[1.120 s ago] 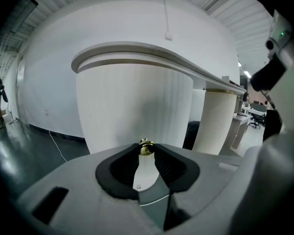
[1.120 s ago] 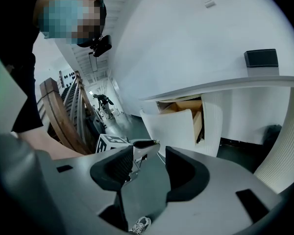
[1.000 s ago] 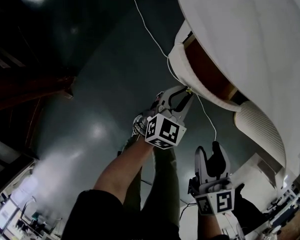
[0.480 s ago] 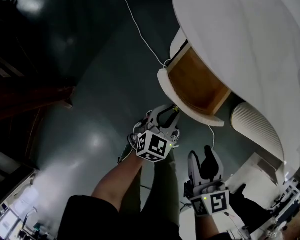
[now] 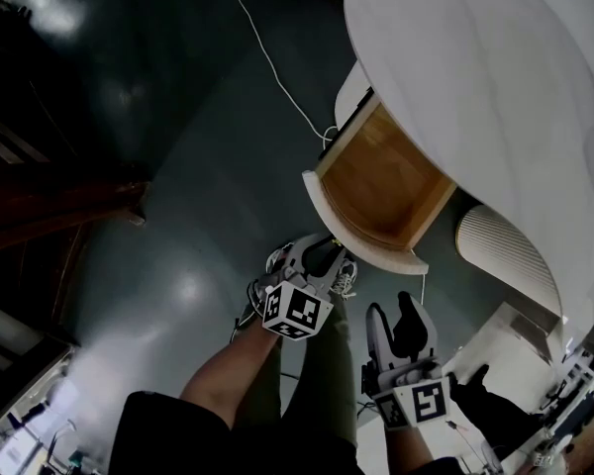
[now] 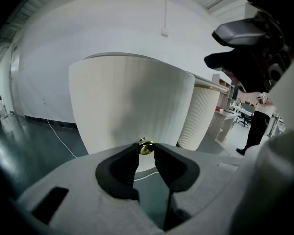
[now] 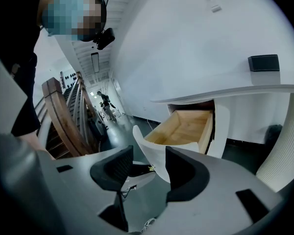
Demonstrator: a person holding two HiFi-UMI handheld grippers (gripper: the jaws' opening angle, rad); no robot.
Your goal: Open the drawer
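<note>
The drawer [image 5: 381, 181] stands pulled out from under the white curved desk [image 5: 475, 67], and its bare wooden inside shows. Its white curved front [image 5: 348, 228] carries a small brass knob [image 6: 146, 146]. My left gripper [image 5: 337, 257] is shut on that knob, whose pads [image 6: 125, 163] pinch it from both sides. The drawer front [image 6: 132, 102] fills the left gripper view [image 6: 146, 151]. My right gripper [image 5: 391, 310] hangs lower right of the drawer, open and holding nothing. In the right gripper view [image 7: 149, 168] the wooden drawer [image 7: 186, 126] lies beyond the jaws.
A white cable [image 5: 267, 57] trails across the dark glossy floor to the desk. A ribbed white column [image 5: 505, 255] stands right of the drawer. A wooden staircase [image 7: 63, 116] rises at the left. The person's shoes [image 5: 272, 260] are below the left gripper.
The drawer has slid out from nearly closed to wide open. The left gripper moved down the picture toward the person with the knob in it. The right gripper shifted slightly.
</note>
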